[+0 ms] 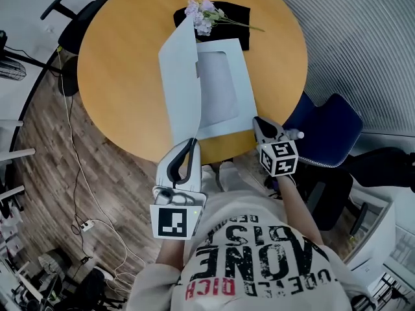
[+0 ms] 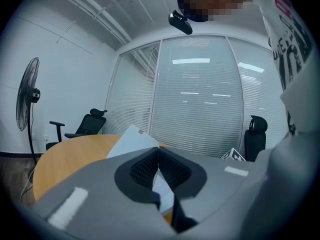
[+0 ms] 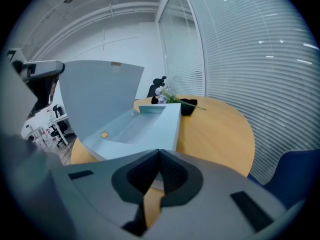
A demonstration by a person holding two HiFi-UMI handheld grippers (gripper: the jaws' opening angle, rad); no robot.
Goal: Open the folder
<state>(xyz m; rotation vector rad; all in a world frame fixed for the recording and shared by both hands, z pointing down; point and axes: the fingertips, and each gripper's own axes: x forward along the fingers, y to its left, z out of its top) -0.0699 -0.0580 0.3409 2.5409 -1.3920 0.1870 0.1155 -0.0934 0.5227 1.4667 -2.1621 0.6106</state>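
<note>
A pale blue folder [image 1: 241, 102] lies on the round orange table [image 1: 123, 63], with a clear pocket on its inner sheet. Its cover [image 1: 181, 76] is lifted and stands nearly on edge along the left side. My left gripper [image 1: 192, 141] is shut on the cover's near edge; in the left gripper view the pale sheet [image 2: 132, 139] runs between the pads of that gripper [image 2: 159, 151]. My right gripper [image 1: 258, 122] sits at the folder's near right corner, with its jaws closed on the lower sheet's edge. The right gripper view shows that gripper [image 3: 159, 153], the open folder [image 3: 150, 126] and the raised cover [image 3: 95, 94].
Pale artificial flowers [image 1: 204, 15] lie on a black cloth [image 1: 230, 11] at the table's far side, just beyond the folder. A blue chair [image 1: 331, 131] stands at the right of the table. Black office chairs [image 2: 87, 124] and blinds surround the room.
</note>
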